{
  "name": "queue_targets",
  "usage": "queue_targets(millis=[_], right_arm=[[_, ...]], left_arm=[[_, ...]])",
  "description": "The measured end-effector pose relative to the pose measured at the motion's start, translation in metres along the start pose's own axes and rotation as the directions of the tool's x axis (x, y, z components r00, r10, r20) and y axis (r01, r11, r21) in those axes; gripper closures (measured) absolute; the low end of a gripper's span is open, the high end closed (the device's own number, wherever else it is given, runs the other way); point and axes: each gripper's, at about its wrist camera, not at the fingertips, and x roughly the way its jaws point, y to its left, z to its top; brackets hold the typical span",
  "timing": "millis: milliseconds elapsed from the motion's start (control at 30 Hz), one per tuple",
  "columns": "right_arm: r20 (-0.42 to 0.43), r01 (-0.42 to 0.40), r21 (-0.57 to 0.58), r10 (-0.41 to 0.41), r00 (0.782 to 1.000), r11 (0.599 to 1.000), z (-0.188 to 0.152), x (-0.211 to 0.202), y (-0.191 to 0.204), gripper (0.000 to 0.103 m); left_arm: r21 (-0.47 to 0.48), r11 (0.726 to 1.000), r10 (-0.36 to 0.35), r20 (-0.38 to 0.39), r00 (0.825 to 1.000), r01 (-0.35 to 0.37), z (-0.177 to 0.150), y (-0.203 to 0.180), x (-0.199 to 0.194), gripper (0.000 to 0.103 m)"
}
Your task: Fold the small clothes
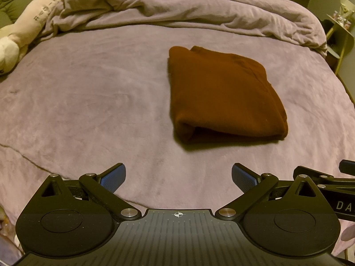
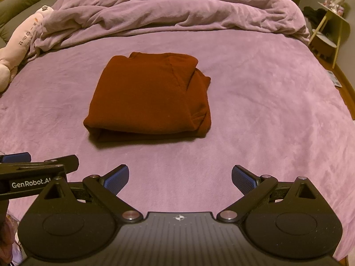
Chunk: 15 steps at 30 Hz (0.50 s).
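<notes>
Both grippers, left (image 1: 178, 178) and right (image 2: 180, 179), jaws apart; one folded, seemingly knitted garment (image 2: 148, 95) beyond.

Matt knit garment (image 2: 148, 95), plush velvety bedspread (image 2: 255, 102), crumpled duvet (image 2: 177, 11)

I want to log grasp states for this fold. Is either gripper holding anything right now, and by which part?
Nothing is held. The left gripper and right gripper are both open over the bed, short of the folded rust-brown garment.
</notes>
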Motion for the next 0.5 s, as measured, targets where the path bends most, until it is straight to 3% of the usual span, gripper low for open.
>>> queue_targets(millis=[500], right_arm=[[-0.001,-0.002,0.005,0.002,1.000,1.000,-0.0017,-0.0013,0.0010,0.004]], left_arm=[[-0.010,1.000,-0.009,-0.001,1.000,0.009,-0.0032,-0.0002,-0.0009,0.000]])
